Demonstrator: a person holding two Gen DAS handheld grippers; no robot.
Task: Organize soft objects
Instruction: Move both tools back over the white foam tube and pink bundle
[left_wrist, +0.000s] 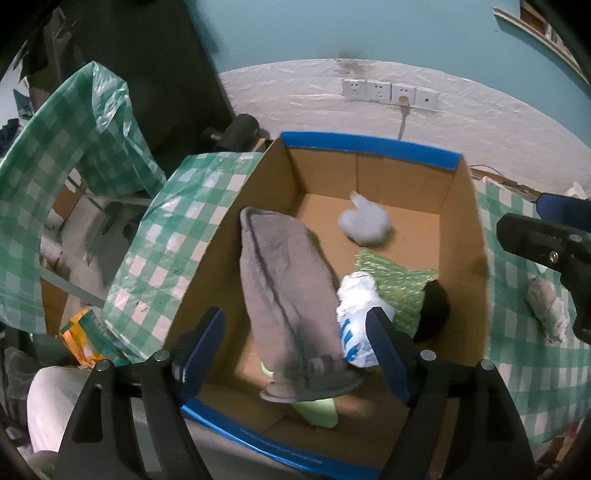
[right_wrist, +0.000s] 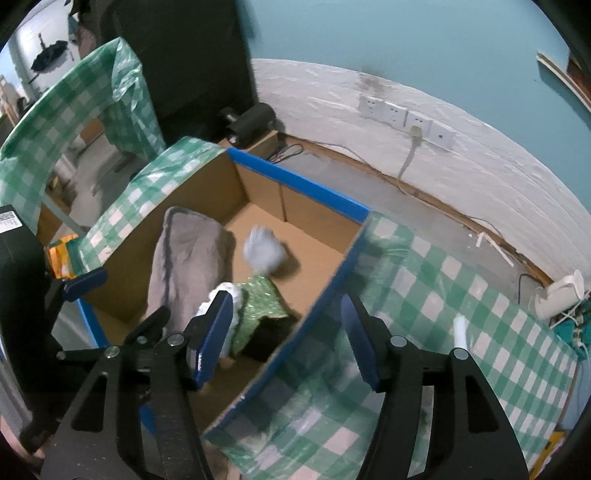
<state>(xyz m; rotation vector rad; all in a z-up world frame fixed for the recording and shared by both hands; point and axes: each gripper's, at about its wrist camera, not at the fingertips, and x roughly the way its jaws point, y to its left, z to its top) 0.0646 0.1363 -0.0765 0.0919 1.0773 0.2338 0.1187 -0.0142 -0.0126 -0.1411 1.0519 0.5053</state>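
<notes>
In the left wrist view, the left gripper (left_wrist: 295, 347) fills the bottom of the frame, and its jaws stand wide apart over the near end of a cardboard box (left_wrist: 461, 236) with blue tape on its rim. A grey towel (left_wrist: 288, 280) lies between the two blue pads but neither pad presses on it; it runs from the bottom centre up toward the left wall of the box. Just right of the towel is a crumpled white bag with blue print (left_wrist: 356, 317), touching the right pad. Under the towel's near end a pale green piece (left_wrist: 319, 410) shows. Further right lie a green glittery cloth (left_wrist: 399, 280) and a black thing (left_wrist: 434, 310) against the right wall. Deeper in the box, near the centre of the frame, a small white wad (left_wrist: 365, 223) rests on the bare floor of the box.

Right of the box, on the surface with the green checked cover (left_wrist: 517, 350), lies a grey-white roll (left_wrist: 546, 310). The right gripper (left_wrist: 550, 236) enters at the right edge.

In the right wrist view, the right gripper (right_wrist: 286, 332) is at the bottom, its jaws open and holding nothing. They stand astride the right wall of the box (right_wrist: 258, 221), with the left pad inside it. The towel (right_wrist: 188, 266) lies in the left half of the box and the white wad (right_wrist: 264, 253) is blurred near the centre.

At the top, white wall sockets (left_wrist: 391, 94) sit on a white wall.
</notes>
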